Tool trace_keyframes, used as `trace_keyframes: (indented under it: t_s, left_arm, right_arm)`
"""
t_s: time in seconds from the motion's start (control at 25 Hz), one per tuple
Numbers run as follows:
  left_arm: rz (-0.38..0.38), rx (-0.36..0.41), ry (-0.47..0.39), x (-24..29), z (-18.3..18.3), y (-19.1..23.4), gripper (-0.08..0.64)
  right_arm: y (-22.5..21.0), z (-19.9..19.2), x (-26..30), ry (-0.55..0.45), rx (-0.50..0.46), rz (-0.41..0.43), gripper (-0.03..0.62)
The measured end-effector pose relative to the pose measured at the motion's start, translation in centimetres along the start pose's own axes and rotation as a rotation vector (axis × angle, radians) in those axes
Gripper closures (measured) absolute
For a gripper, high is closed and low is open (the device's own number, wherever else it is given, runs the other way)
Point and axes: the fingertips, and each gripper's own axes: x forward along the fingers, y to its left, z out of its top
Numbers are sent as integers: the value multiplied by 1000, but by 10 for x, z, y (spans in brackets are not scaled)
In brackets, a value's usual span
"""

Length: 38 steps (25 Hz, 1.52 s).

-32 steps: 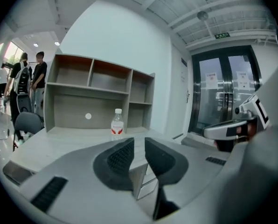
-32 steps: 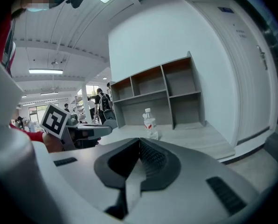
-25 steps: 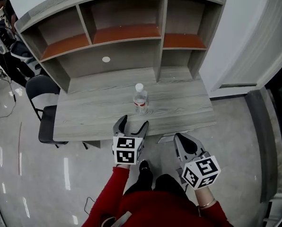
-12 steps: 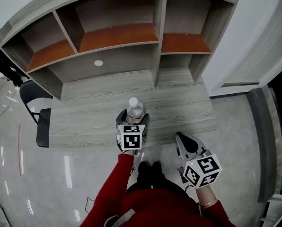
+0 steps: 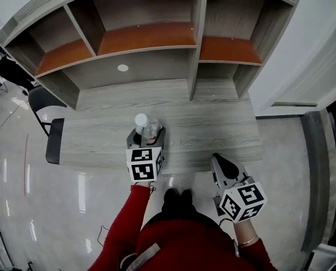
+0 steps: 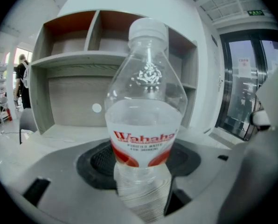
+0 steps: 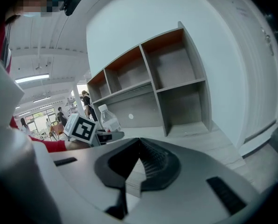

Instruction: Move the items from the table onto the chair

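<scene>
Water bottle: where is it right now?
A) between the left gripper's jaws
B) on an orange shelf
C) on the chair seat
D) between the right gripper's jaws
A: the left gripper view shows the water bottle upright between the jaws of the left gripper, which are closing on it over the table.

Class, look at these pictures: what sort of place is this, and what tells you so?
Probably an office or workroom: a grey desk topped with an open shelf hutch, a black chair beside it, and a glossy floor.
</scene>
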Motion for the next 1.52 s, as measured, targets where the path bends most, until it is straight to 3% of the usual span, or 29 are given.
trace_keyframes:
  t_s: [0.2, 0.32, 0.44, 0.52, 0.68, 0.88, 1.2, 1.52]
  left_arm:
    - [132, -55, -80, -70, 25, 59, 261]
    - [243, -127, -104, -122, 20, 117, 260]
    - [347, -177, -107, -164, 19, 201, 259]
    - [431, -222, -110, -195, 10, 255, 259]
    - [535, -285, -103, -257, -43, 308, 261]
    - [562, -299, -92, -312, -97, 371, 261]
    - [521, -266, -94, -353, -128, 463, 259]
    - [521, -319, -101, -369, -145, 543, 259]
  right_arm:
    - [33, 5, 31, 9, -44, 169, 580]
    - [81, 4, 64, 34, -100, 313, 580]
    - [150, 17, 111, 64, -152, 414, 580]
    - [197, 25, 140, 85, -185, 488, 580]
    - [267, -1, 159, 119, -233, 594, 580]
    - [359, -36, 191, 122, -264, 637, 580]
    - [519, -78, 252, 145, -341, 705, 580]
    - [601, -83, 305, 175, -364, 717, 580]
